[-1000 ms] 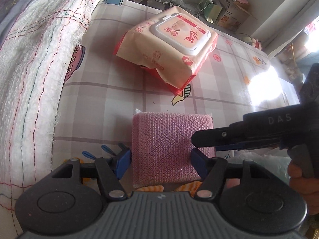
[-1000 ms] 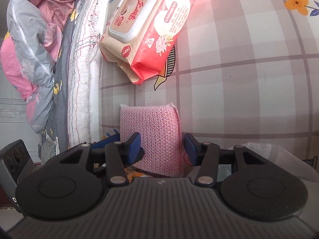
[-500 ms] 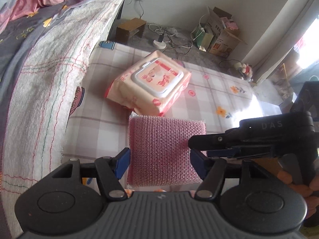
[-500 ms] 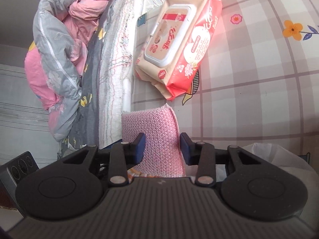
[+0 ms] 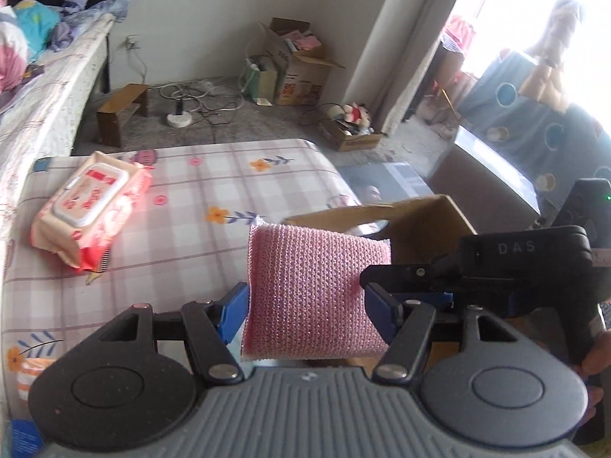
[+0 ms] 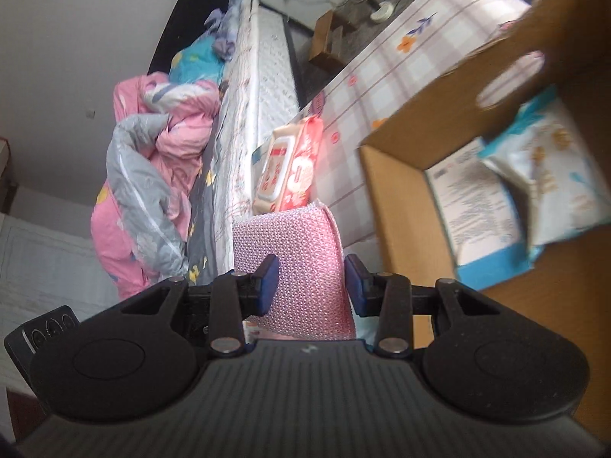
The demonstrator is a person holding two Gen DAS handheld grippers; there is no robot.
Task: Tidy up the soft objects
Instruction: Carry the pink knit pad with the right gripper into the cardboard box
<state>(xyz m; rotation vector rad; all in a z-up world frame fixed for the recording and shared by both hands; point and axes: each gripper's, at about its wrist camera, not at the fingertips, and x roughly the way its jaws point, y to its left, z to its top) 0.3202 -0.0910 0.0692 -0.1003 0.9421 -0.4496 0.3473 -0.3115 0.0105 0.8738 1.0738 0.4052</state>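
A pink knitted sponge (image 5: 309, 290) hangs in the air above the checked floral mat (image 5: 183, 236), held from two sides. My left gripper (image 5: 305, 305) is shut on it across its width, blue pads against both edges. My right gripper (image 6: 310, 280) is shut on its thickness; from the left wrist its black finger (image 5: 401, 269) reaches in from the right. Just beyond the sponge stands an open cardboard box (image 5: 420, 217) with a handle slot, its wall (image 6: 397, 206) close by, and blue-and-white packs (image 6: 534, 191) lie inside. A red-and-white wipes pack (image 5: 91, 210) lies on the mat at the left.
A bed (image 5: 38, 107) with a pink and grey quilt (image 6: 152, 175) runs along the mat's far side. On the floor beyond are cartons (image 5: 298, 72), a small wooden stool (image 5: 122, 110), cables and a power strip (image 5: 179, 118). A hand (image 5: 595, 358) holds the right gripper.
Both grippers have risen with the sponge off the mat and carried it right, up to the cardboard box. The wipes pack now lies farther off at the left.
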